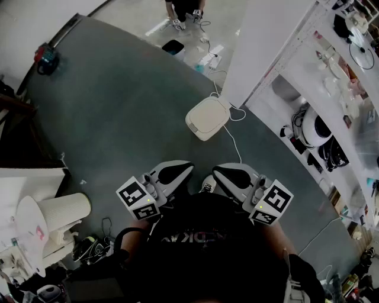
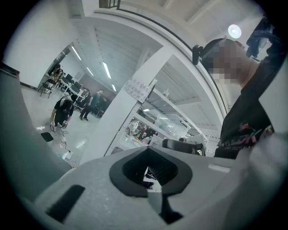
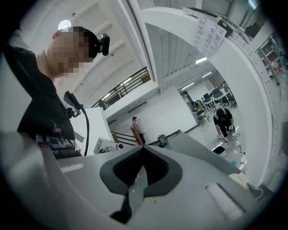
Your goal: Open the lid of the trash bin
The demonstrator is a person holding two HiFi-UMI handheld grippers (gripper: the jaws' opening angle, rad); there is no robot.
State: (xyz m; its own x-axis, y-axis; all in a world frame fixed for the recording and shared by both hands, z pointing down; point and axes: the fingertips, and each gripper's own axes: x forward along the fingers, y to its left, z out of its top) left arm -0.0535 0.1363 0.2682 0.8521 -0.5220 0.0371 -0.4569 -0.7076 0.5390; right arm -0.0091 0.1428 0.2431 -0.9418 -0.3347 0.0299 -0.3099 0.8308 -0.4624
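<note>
The trash bin (image 1: 207, 117) stands on the dark grey floor ahead of me, a squarish white bin seen from above with its white lid lying flat and shut. Both grippers are held close to my chest, well short of the bin and pointing toward it. My left gripper (image 1: 189, 166) is shut, its tips meeting with nothing between them, as the left gripper view (image 2: 147, 148) also shows. My right gripper (image 1: 215, 170) is likewise shut and empty, tips together in the right gripper view (image 3: 142, 147). Neither touches the bin.
A white pillar (image 1: 263, 44) rises just right of the bin, with cluttered shelves (image 1: 331, 112) beyond it. A white cable (image 1: 234, 144) runs over the floor from the bin toward me. A person (image 1: 186, 8) crouches far ahead. White furniture and a perforated cylinder (image 1: 56, 213) stand at my left.
</note>
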